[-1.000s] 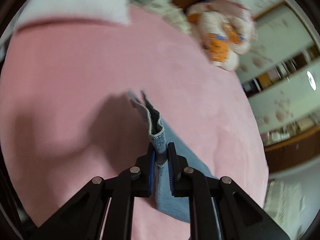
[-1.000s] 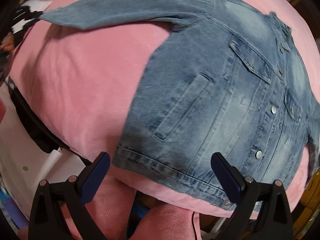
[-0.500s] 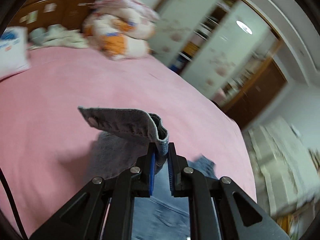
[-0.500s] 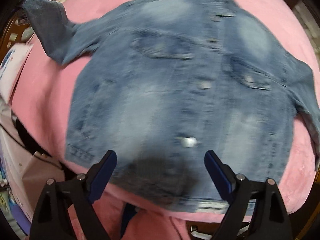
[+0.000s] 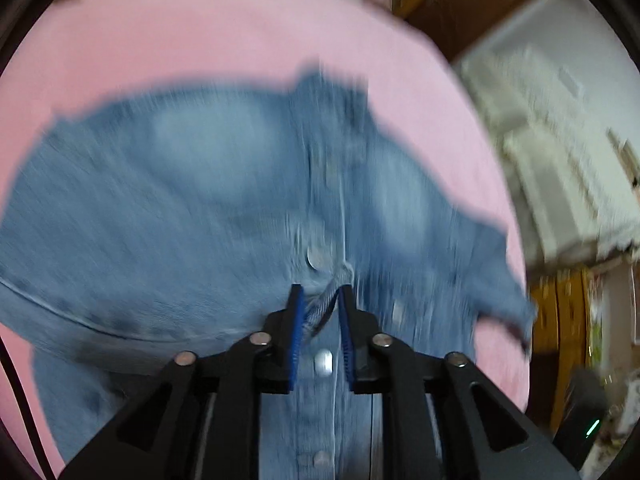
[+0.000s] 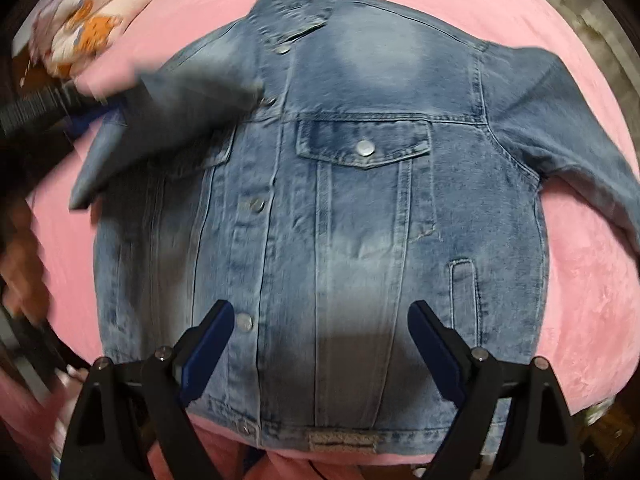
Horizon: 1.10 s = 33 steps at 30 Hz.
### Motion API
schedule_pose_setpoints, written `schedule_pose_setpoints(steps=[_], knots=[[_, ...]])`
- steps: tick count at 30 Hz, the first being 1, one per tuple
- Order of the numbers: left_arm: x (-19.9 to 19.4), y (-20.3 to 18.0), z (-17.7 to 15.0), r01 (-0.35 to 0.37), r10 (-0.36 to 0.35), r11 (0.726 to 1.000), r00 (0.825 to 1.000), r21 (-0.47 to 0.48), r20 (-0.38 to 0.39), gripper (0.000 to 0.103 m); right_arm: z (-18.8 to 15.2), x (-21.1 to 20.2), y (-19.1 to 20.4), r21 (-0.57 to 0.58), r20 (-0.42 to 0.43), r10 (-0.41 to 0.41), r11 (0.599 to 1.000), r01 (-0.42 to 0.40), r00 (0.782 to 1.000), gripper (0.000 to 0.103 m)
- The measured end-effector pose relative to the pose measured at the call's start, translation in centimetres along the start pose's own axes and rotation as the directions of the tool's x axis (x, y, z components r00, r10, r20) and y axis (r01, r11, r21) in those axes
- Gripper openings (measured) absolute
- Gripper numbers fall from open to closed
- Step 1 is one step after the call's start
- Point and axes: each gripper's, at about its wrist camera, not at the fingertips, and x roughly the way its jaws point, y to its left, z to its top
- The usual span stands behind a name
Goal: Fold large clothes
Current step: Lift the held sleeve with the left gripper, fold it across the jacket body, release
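1. The denim jacket point(image 6: 360, 220) lies front up on the pink bed point(image 6: 580, 300), with its hem point(image 6: 340, 424) at the bed's near edge. Its collar points to the far edge, so its long axis runs straight away from me.
2. My left gripper point(image 5: 320, 292) points down over the button placket. Its jaws have just been opening. The sleeve cuff point(image 5: 320, 308) hangs slack between them, and I judge it no longer pinched, though blur makes this uncertain.
3. That folded sleeve point(image 6: 180, 120) lies slantwise across the chest, on the left in the right wrist view.
4. My right gripper point(image 6: 320, 320) hovers over the hem with its fingers wide apart and nothing between them.
5. The other sleeve point(image 6: 560, 120) stretches out flat toward the bed's right edge, ahead and to the right of these open fingers.
6. I judge the right hand nearer to it, so the next fold falls to that hand: reach out to the cuff, then carry it inward across the chest.
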Motion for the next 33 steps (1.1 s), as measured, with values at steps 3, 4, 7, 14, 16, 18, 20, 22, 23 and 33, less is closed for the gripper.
schedule_pose_setpoints(steps=[3, 4, 7, 14, 16, 18, 20, 22, 23, 33], knots=[[1.3, 1.4, -2.9, 0.001, -0.002, 1.000, 0.997, -0.011, -0.083, 0.034, 0.9, 0.6, -1.0, 0.061, 0.008, 0.044, 0.997, -0.045, 0.999, 0.089], [1.0, 2.1, -4.0, -0.010, 0.008, 1.000, 0.996, -0.024, -0.093, 0.050, 1.1, 0.8, -1.2, 0.077, 0.009, 0.056, 0.995, -0.056, 0.998, 0.089], [-0.2, 4.6, -4.6, -0.063, 0.057, 0.996, 0.993, -0.063, -0.100, 0.079, 2.0, 2.0, -1.9, 0.151, 0.007, 0.119, 0.981, -0.118, 0.993, 0.089], [-3.1, 10.9, -6.8, -0.247, 0.222, 0.959, 0.959, -0.138, -0.174, 0.083, 3.3, 4.9, -0.6, 0.332, 0.006, 0.352, 0.883, -0.333, 0.936, 0.075], [-4.2, 13.1, -7.8, -0.303, 0.271, 0.940, 0.943, -0.156, -0.195, 0.083, 3.4, 6.0, 0.6, 0.370, -0.003, 0.381, 0.859, -0.353, 0.925, 0.067], [-5.3, 15.6, -8.9, -0.350, 0.310, 0.919, 0.925, -0.181, -0.218, 0.083, 3.5, 7.1, 2.0, 0.416, -0.022, 0.412, 0.833, -0.366, 0.911, 0.059], [-6.3, 17.7, -10.0, -0.386, 0.336, 0.900, 0.911, -0.204, -0.239, 0.083, 3.2, 8.1, 2.9, 0.473, -0.022, 0.454, 0.790, -0.391, 0.891, 0.056], [-7.1, 19.9, -10.8, -0.420, 0.364, 0.881, 0.895, -0.217, -0.257, 0.083, 2.6, 9.3, 3.5, 0.553, -0.012, 0.480, 0.734, -0.394, 0.877, 0.056], [-7.6, 20.9, -11.2, -0.434, 0.374, 0.872, 0.889, -0.226, -0.265, 0.083, 2.3, 9.9, 3.6, 0.583, -0.021, 0.463, 0.726, -0.365, 0.886, 0.056], [-9.3, 26.8, -12.0, -0.419, 0.351, 0.881, 0.891, -0.220, -0.289, 0.083, 1.0, 11.7, 4.6, 0.762, 0.031, 0.385, 0.588, -0.271, 0.922, 0.055]])
